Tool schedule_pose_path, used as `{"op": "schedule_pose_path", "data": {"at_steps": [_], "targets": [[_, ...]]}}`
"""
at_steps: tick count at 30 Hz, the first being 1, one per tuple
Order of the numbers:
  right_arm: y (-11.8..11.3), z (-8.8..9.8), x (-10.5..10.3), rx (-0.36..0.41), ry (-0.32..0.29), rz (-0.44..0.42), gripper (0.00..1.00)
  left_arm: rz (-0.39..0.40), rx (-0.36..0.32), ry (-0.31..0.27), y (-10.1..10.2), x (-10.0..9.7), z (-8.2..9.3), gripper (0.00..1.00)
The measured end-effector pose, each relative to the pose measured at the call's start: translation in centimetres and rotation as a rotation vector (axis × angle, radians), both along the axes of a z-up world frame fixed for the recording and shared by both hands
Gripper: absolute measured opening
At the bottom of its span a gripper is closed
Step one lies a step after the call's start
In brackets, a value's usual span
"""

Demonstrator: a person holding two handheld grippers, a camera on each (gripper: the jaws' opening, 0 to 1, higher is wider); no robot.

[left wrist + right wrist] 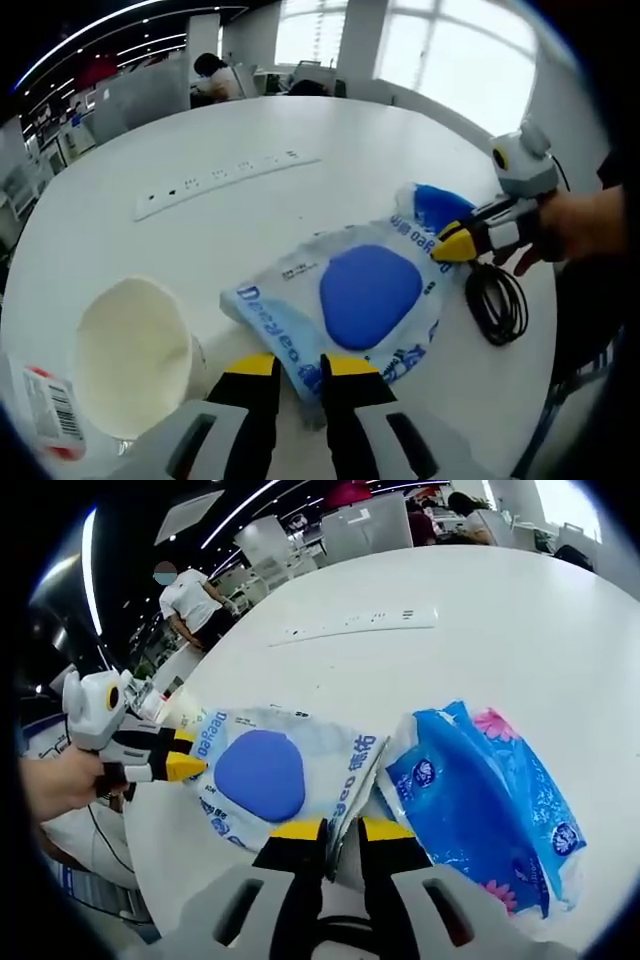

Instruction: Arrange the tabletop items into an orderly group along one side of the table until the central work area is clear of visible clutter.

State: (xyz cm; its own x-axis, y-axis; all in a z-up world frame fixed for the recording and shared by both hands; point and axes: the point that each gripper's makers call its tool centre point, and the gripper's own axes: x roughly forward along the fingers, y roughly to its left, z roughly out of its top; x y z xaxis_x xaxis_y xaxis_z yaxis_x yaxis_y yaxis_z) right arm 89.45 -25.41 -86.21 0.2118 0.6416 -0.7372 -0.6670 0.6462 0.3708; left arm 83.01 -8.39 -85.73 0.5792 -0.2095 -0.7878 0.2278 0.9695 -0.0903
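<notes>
On the white desk (pixel 300 210) the wipes pack (pixel 345 300) lies between my hands: soft, light, slick film (best pinched at the edge seams). My left fingers (pixel 298 375) and right fingers (pixel 341 840) each look nearly closed on an opposite edge. The blue tissue pack (pixel 480 805) sits just beside it; the cup (pixel 135 355) stands near.

Right claw (pixel 342 842) pinching wipes pack (pixel 275 772) edge, seemingly; blue tissue pack (pixel 485 805) beside; left claw (pixel 178 760) at opposite end.

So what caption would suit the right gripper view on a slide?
Both grippers pinch opposite edges of a wet-wipes pack beside a blue tissue pack on a white table.
</notes>
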Motion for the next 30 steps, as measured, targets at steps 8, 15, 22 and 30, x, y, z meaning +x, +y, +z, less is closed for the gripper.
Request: {"op": "schedule_pose_path", "data": {"at_steps": [8,15,22,30], "targets": [[-0.2,-0.3,0.1,0.0,0.0,-0.009,0.1,-0.005,-0.001,-0.009,-0.3,0.0,0.5,0.15],[-0.8,0.2,-0.4,-0.009,-0.01,-0.006,0.1,-0.007,0.0,-0.013,-0.3,-0.2,0.5,0.16],[-0.9,0.7,-0.5,-0.009,-0.022,-0.004,0.09,-0.007,0.003,-0.02,-0.2,-0.4,0.9,0.18],[-1.0,0.8,-0.4,-0.01,-0.028,-0.003,0.09,-0.018,0.007,-0.025,-0.4,-0.5,1.1,0.21]]}}
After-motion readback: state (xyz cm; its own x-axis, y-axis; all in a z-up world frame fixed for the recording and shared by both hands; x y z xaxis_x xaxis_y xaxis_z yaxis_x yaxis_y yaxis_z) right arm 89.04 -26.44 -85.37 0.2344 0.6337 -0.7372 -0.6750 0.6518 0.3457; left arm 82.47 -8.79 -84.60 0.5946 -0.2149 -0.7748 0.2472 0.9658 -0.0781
